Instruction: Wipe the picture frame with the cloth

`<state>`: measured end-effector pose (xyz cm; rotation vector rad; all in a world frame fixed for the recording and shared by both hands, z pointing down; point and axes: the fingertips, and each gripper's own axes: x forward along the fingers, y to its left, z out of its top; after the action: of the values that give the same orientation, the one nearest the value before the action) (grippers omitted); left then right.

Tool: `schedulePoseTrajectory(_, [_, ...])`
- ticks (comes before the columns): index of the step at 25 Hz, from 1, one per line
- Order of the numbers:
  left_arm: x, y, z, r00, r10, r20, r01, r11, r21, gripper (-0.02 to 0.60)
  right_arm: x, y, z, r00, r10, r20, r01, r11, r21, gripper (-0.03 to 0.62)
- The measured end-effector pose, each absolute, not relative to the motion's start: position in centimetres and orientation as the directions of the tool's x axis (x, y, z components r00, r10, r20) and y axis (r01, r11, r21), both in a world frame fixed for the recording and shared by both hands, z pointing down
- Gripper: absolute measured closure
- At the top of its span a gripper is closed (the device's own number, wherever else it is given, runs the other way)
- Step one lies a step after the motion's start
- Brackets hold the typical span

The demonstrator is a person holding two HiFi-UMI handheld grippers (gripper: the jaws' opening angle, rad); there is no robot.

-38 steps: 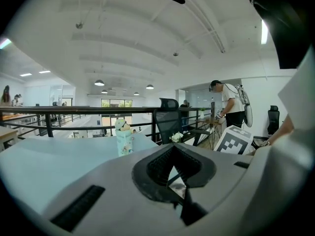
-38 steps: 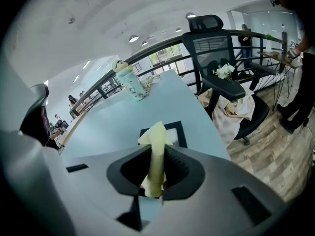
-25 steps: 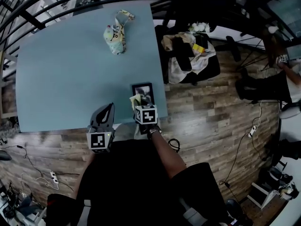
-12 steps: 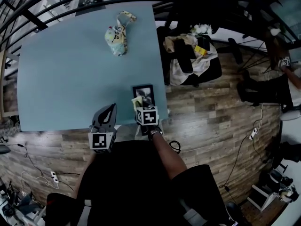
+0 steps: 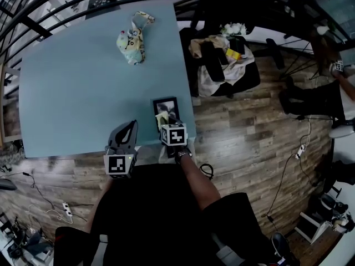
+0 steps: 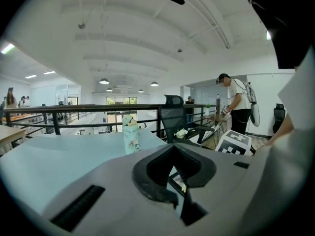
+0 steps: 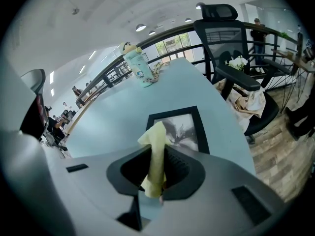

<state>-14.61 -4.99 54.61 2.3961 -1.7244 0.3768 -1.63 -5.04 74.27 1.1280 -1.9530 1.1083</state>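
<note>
The right gripper (image 7: 156, 181) is clamped on the yellow cloth (image 7: 155, 154), whose free end sticks up just short of the picture frame's (image 7: 178, 127) near edge; the grasp is done, and the wiping looks barely begun, though no view shows how clean the glass is; the frame lies flat by the table's (image 5: 77, 87) near right corner; the right forearm reaches straight ahead, held low; the left gripper (image 5: 128, 128) hovers to the frame's left, jaws drawn together on nothing.
</note>
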Motion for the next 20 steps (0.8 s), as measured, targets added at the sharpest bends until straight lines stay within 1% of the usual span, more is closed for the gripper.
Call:
schedulePoseTrajectory(2, [-14.6,-5.3,54.2,0.298,-0.908,0.295,-0.948,-0.318,-0.021,0.584,-1.3,-5.0,74.2,-0.437,-0.372,0.819,-0.894,0.279,-0.35,0.536])
schedulePoseTrajectory(6, [-13.6,-5.4,53.9,0.312,-0.899,0.308,-0.947,-0.321,0.022,0.584,-0.3,-5.0,74.2,-0.421,-0.378,0.824,-0.902,0.272,-0.336,0.536])
schedulePoseTrajectory(9, [-12.6,-5.8,53.4,0.328,-0.9,0.288,-0.943,-0.331,0.039,0.584,0.7,-5.0,74.2,-0.411,-0.388,0.825,-0.909,0.25,-0.335,0.536])
schedulePoseTrajectory(16, [-11.8,-5.8,53.9,0.338,-0.893,0.297,-0.938,-0.344,0.031,0.584,2.1,-5.2,74.1,-0.398,-0.402,0.825,-0.916,0.232,-0.328,0.536])
schedulePoseTrajectory(20, [-11.2,-6.2,53.7,0.354,-0.892,0.279,-0.932,-0.36,0.034,0.584,3.0,-5.4,73.8,-0.386,-0.413,0.825,-0.921,0.223,-0.319,0.536])
